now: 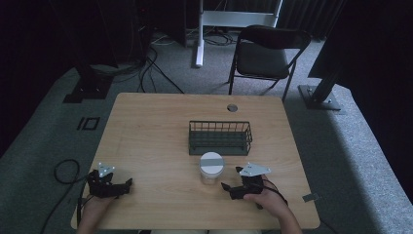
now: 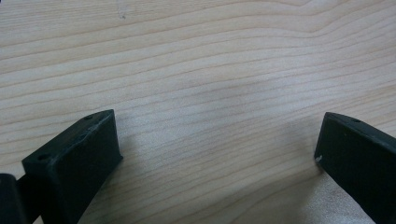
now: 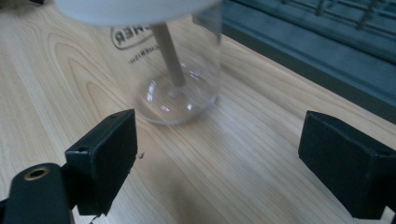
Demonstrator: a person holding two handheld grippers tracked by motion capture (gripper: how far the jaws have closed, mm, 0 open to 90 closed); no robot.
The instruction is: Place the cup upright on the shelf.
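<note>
A clear plastic jar (image 1: 211, 168) with a white lid stands upright on the wooden table (image 1: 156, 131), just in front of a dark wire basket (image 1: 220, 138). My right gripper (image 1: 227, 188) rests on the table a little to the jar's right and nearer the person, open, jaws aimed at the jar. In the right gripper view the jar (image 3: 175, 70) stands just beyond my open right gripper (image 3: 217, 154), not between the jaws, and the basket (image 3: 317, 42) lies behind it. My left gripper (image 1: 127, 184) sits near the front left, open over bare wood (image 2: 210, 70).
A round grommet hole (image 1: 232, 107) sits near the table's far edge. Beyond the table stand a folding chair (image 1: 265, 53), a white stand leg (image 1: 198, 34) and black frame feet, with cables on the grey carpet. A cable loops on the floor at the left (image 1: 65, 170).
</note>
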